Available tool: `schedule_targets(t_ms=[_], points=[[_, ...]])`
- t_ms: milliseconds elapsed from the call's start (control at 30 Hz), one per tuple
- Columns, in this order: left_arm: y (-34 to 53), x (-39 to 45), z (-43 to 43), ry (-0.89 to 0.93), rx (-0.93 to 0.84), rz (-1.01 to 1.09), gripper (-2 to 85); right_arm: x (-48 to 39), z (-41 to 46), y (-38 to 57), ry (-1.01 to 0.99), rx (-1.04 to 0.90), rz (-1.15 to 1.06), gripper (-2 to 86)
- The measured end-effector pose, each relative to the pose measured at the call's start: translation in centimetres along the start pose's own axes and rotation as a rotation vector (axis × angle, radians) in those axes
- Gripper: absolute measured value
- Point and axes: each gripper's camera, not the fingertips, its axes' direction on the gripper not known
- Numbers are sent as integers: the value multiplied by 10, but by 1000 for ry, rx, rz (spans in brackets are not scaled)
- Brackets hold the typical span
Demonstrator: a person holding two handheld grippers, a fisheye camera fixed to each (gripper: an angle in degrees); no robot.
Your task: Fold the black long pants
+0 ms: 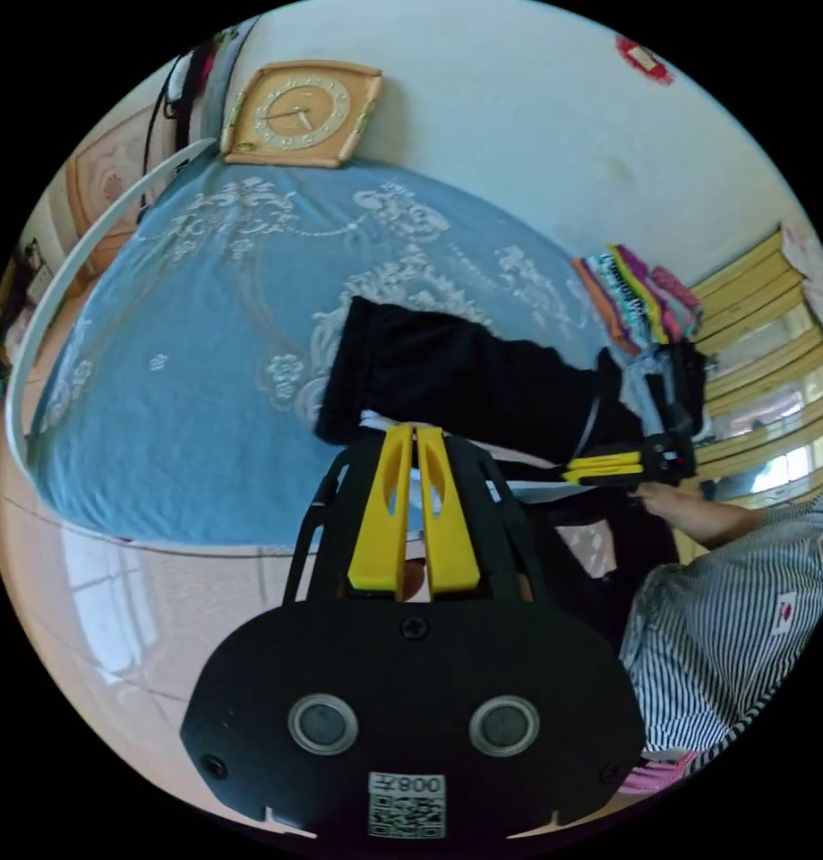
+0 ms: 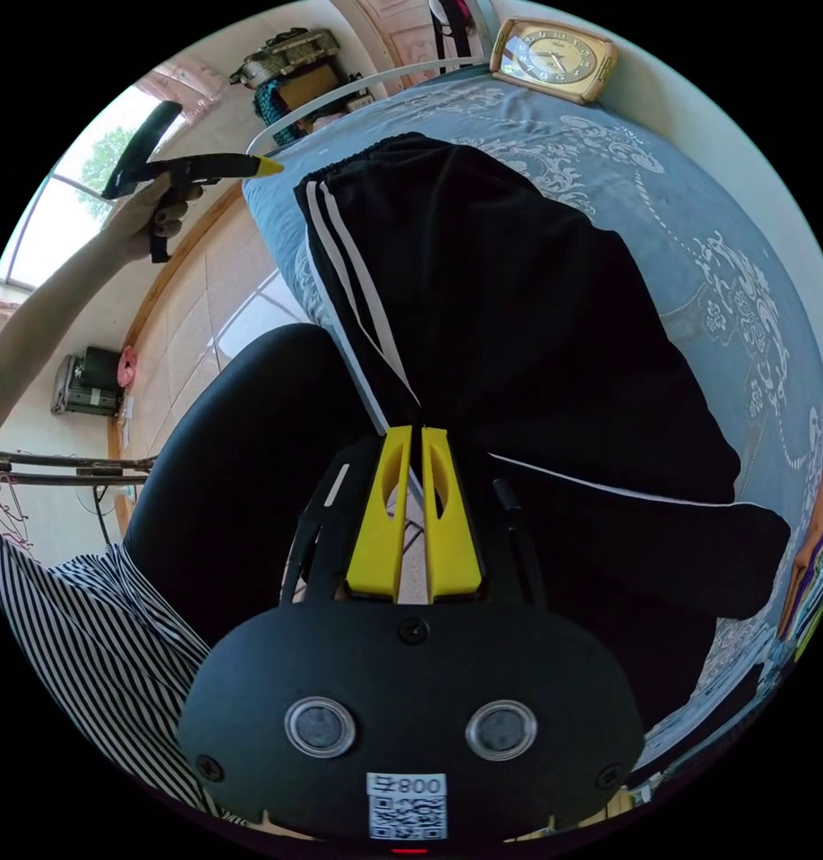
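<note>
black long pants with white side stripes lie on the blue patterned bedspread, right gripper fingers pinched on the striped edge, left gripper fingers narrow beside the fabric; a thin pinch could slip.

The left gripper has its two yellow jaws drawn together, tips nearly touching. The right gripper has its jaws closed too, side by side. Seen from the right gripper view, a hand at the end of a bare, outstretched forearm holds the left gripper level.
</note>
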Motion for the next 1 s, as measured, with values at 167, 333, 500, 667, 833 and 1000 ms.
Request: schedule_targets(t_ms=[167,333,500,667,833,1000], points=[[-7,88,39,100,-51,176,4,11,14,8,10,13,8,22],[-8,130,104,5,-225,193,2,26,23,17,-13,3,30,24],[0,148,104,5,-231,162,2,45,21,37,-72,48,58,19],[-4,181,96,-33,-237,179,3,82,25,67,-121,94,159,4],[-7,230,75,-62,-178,207,6,121,36,96,-152,117,278,3],[-20,325,72,71,-128,337,20,177,23,128,-94,216,467,11]])
